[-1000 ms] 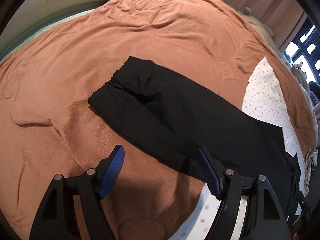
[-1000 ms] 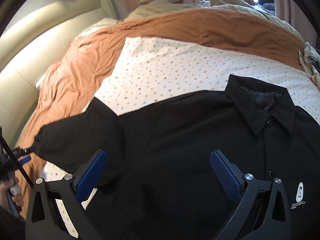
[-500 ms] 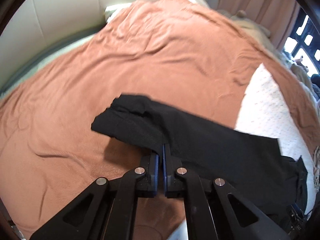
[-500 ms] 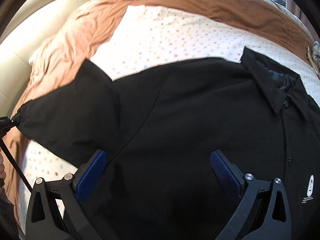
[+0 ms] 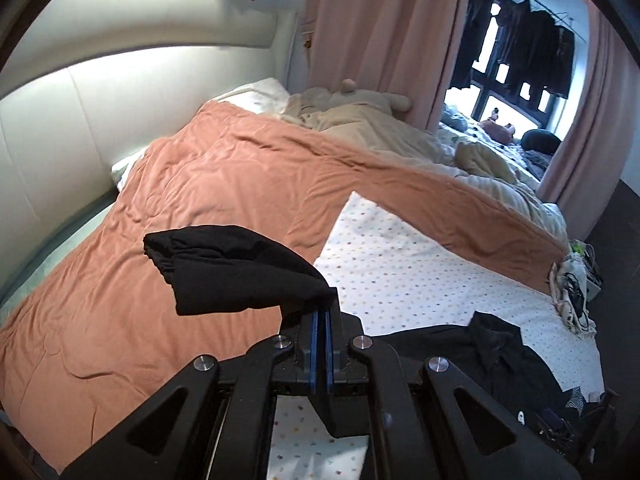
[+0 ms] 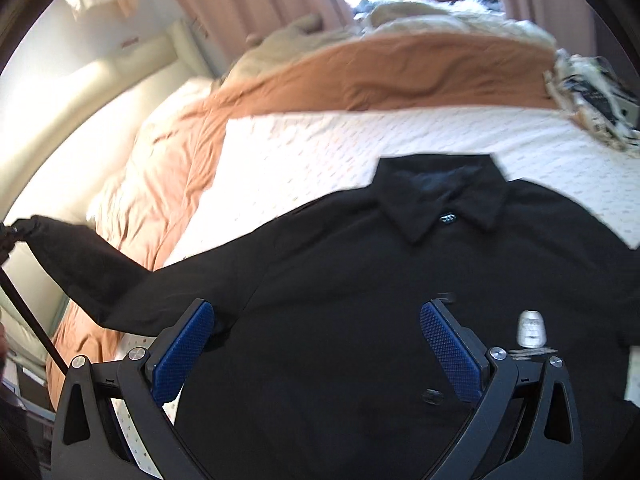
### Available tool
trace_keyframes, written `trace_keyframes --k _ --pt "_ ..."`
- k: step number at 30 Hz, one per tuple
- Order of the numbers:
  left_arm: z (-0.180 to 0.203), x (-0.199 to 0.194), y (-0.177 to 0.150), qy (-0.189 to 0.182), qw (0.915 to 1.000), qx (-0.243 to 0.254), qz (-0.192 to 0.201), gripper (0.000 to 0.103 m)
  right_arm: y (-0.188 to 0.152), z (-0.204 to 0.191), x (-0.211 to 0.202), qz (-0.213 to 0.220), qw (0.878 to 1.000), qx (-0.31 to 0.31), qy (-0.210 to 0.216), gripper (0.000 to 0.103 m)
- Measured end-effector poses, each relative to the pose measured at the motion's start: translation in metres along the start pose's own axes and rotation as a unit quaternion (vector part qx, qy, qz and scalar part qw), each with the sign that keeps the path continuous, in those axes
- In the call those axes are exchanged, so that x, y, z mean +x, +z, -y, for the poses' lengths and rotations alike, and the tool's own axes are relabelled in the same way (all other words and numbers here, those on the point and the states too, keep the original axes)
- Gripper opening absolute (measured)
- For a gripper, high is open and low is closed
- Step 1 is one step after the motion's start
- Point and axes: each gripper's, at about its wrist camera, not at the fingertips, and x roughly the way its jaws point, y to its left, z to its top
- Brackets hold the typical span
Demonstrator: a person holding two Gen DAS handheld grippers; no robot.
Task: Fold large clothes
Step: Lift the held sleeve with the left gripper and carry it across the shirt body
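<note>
left gripper point(image 5: 320, 322) pinching sleeve point(image 5: 232, 268), lifted at centre frame | right gripper point(image 6: 316, 348) spread above jacket point(image 6: 400, 300) | carry cuff across chest, keep fold flat

Bed fills the scene, covered by a rust-orange blanket point(image 5: 224, 184), with a white dotted sheet point(image 5: 420, 272) on the near right. Cream padded headboard point(image 5: 80, 120) runs along the left wall. Beige bedding point(image 5: 372, 128) is heaped at the far end. Pink curtains point(image 5: 376, 32) frame a bright window point(image 5: 500, 96) far right, dark clothes point(image 5: 520, 40) hanging across it. Daylight from the window.
</note>
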Motion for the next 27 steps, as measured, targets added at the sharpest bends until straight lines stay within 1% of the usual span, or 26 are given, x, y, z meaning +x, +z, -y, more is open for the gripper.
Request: trace_keyframes --k 3,6,8,12,15,20,24,27 --pt "0.036 -0.019 0.009 -0.020 0.9994 0.025 0.011 0.005 -0.020 0.023 -0.026 0.015 0.999 0.027 -0.005 0.103" --pt "0.069 -0.035 0.011 -0.040 0.9980 0.045 0.021 0.005 -0.035 0.040 -0.047 0.029 0.998 0.038 -0.032 0.103" --pt "0.088 -0.042 0.010 -0.056 0.9969 0.051 0.022 0.005 -0.042 0.059 -0.062 0.033 0.998 0.054 -0.031 0.103" --pt "0.129 -0.049 0.005 -0.078 0.9940 0.073 0.022 0.005 -0.047 0.082 -0.082 0.038 0.995 0.091 -0.030 0.103" --pt "0.156 -0.047 0.001 -0.098 0.9911 0.088 0.021 0.005 -0.046 0.091 -0.096 0.046 0.994 0.097 -0.037 0.103" --pt "0.203 -0.036 -0.012 -0.137 0.9847 0.107 0.003 0.005 -0.046 0.119 -0.106 0.056 0.991 0.116 -0.042 0.103" --pt "0.240 -0.025 -0.028 -0.173 0.9776 0.119 -0.016 0.005 -0.046 0.145 -0.101 0.054 0.987 0.148 -0.039 0.103" --pt "0.268 -0.012 -0.043 -0.188 0.9722 0.135 -0.032 0.005 -0.046 0.165 -0.094 0.048 0.983 0.177 -0.032 0.103"
